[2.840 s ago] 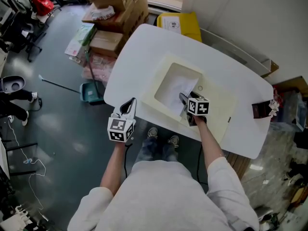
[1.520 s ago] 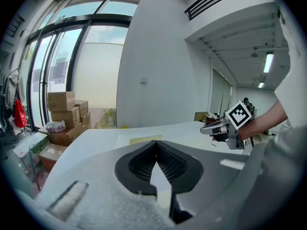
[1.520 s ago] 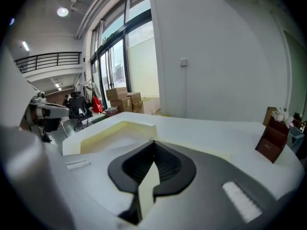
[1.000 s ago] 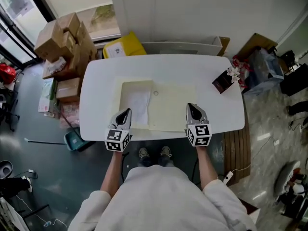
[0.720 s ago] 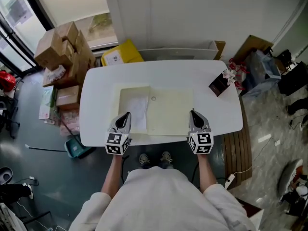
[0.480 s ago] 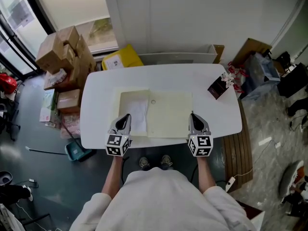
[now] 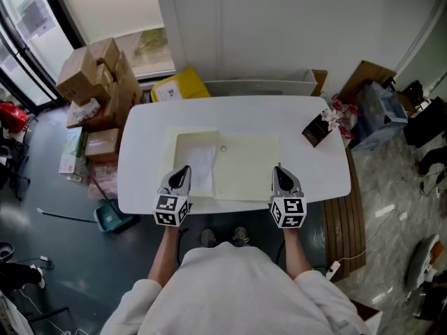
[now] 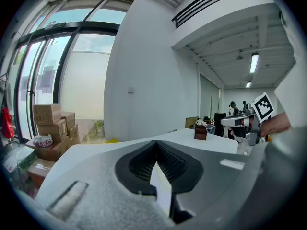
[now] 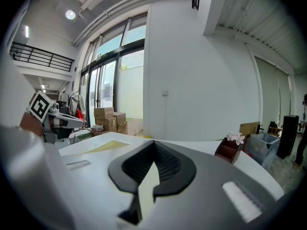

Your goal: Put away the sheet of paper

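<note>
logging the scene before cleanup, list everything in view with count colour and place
table: one, white, centre of the head view
folder: one, cream, lying open on the table
sheet of paper: one, white, in the folder's left half
holder: one, brown with white flowers, table's far right corner
yellow box: one, yellow, behind the table's far edge
cardboard boxes: several, brown, stacked left of the table
dustpan: one, teal, floor by the table's near left corner
left gripper: one, grey, near edge by the paper, jaws together, empty
right gripper: one, grey, near edge by the folder's right half, jaws together, empty
</note>
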Demonstrator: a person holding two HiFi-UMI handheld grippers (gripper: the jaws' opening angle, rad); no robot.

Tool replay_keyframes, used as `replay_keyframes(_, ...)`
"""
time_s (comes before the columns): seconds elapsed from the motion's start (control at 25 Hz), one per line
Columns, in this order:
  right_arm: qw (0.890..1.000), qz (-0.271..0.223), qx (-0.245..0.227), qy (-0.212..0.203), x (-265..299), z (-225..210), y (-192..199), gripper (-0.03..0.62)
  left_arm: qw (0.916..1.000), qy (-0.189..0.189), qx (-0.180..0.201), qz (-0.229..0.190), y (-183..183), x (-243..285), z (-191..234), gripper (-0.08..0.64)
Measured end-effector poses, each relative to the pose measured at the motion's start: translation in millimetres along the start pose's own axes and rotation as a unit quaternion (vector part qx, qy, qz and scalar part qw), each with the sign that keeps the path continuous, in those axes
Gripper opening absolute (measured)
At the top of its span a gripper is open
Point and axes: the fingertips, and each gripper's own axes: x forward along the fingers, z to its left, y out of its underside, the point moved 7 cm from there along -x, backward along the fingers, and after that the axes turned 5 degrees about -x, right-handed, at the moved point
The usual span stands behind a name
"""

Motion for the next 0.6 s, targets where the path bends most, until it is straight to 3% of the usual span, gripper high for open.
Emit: replay_keyframes(0.6, 1.0, 0.006, -0.001, -0.004, 1.4, -3.4, 4.5, 0.0, 1.0, 0.001, 0.002, 0.002, -0.4, 5.2, -6.2, 0.005)
